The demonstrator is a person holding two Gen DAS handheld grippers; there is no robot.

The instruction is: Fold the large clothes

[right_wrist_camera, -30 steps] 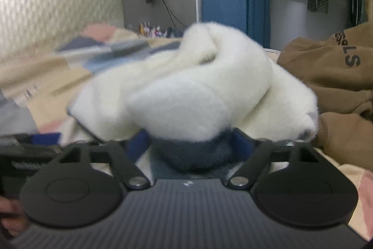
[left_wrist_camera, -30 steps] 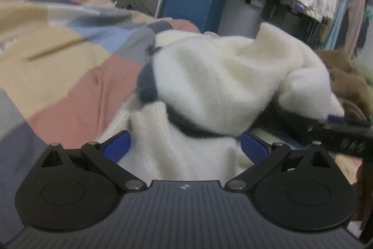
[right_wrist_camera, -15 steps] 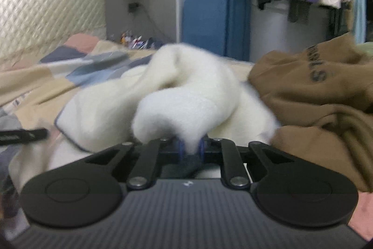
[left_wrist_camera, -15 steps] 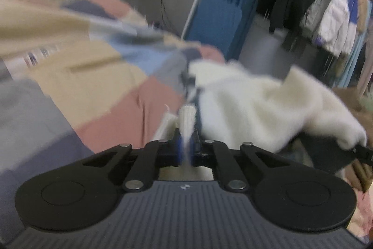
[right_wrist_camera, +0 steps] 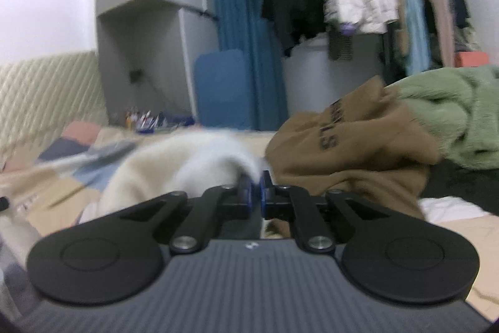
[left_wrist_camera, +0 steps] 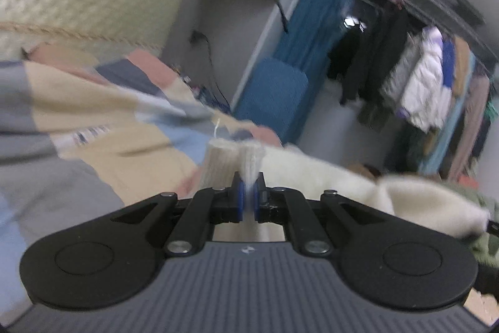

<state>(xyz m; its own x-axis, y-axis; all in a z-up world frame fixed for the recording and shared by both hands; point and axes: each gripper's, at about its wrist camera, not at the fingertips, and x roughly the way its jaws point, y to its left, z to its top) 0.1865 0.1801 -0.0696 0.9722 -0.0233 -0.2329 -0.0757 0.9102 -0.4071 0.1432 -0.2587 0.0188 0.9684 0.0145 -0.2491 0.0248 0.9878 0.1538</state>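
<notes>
Cream fleece garment [left_wrist_camera: 327, 177] pinched in left gripper [left_wrist_camera: 248, 202], right gripper [right_wrist_camera: 255, 192] clamping its other end, brown hoodie [right_wrist_camera: 343, 152] just beside the garment

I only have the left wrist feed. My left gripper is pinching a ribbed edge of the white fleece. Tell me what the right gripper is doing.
Observer: The right gripper is shut on the white fleece garment too, pinching a fluffy fold.
Operator: Anything next to it over there?
Observer: A brown hoodie with dark lettering lies just to the right of the grip.
Operator: And behind that?
Observer: A green fleece garment is heaped behind the hoodie, on its right side.
</notes>
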